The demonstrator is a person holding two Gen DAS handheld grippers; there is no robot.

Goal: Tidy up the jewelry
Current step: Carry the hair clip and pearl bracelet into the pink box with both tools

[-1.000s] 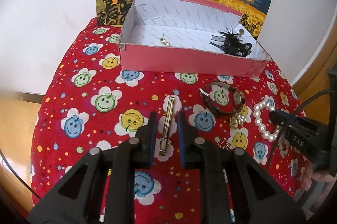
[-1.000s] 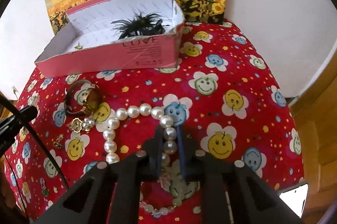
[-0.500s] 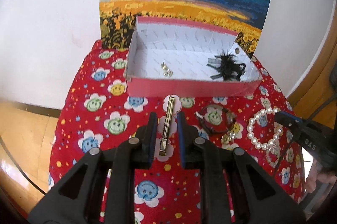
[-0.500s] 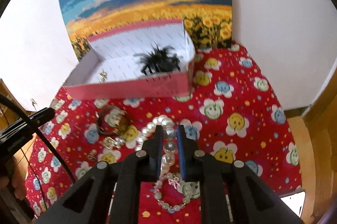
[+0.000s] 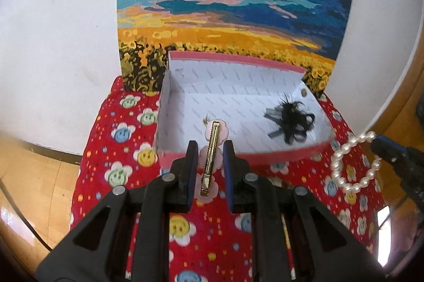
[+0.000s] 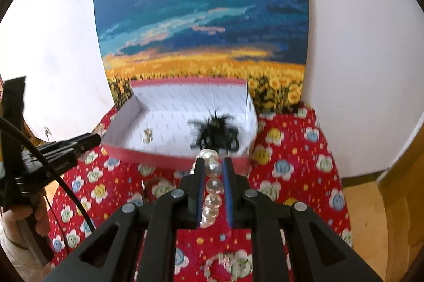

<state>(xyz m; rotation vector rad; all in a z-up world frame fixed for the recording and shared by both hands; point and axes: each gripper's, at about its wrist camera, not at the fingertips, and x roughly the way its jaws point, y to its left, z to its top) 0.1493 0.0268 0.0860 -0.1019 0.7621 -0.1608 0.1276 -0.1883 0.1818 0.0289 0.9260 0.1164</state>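
One pink box at 12 o'clock. One hair clip. One pearl bracelet at 3 o'clock. One black bow. Two grippers.

Red smiley-flower cloth, pink white-lined box, white pearls.

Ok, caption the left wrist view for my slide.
Left claw carries a hair clip over the pink box.

Left gripper: raised, fingers pointing toward 12 o'clock, jaws closed on a gold hair clip lying lengthwise between them. Right gripper: likewise raised, pointing toward 12 o'clock, jaws pinching a pearl bracelet; from the left wrist view it enters at 3 o'clock, the strand dangling in a loop.
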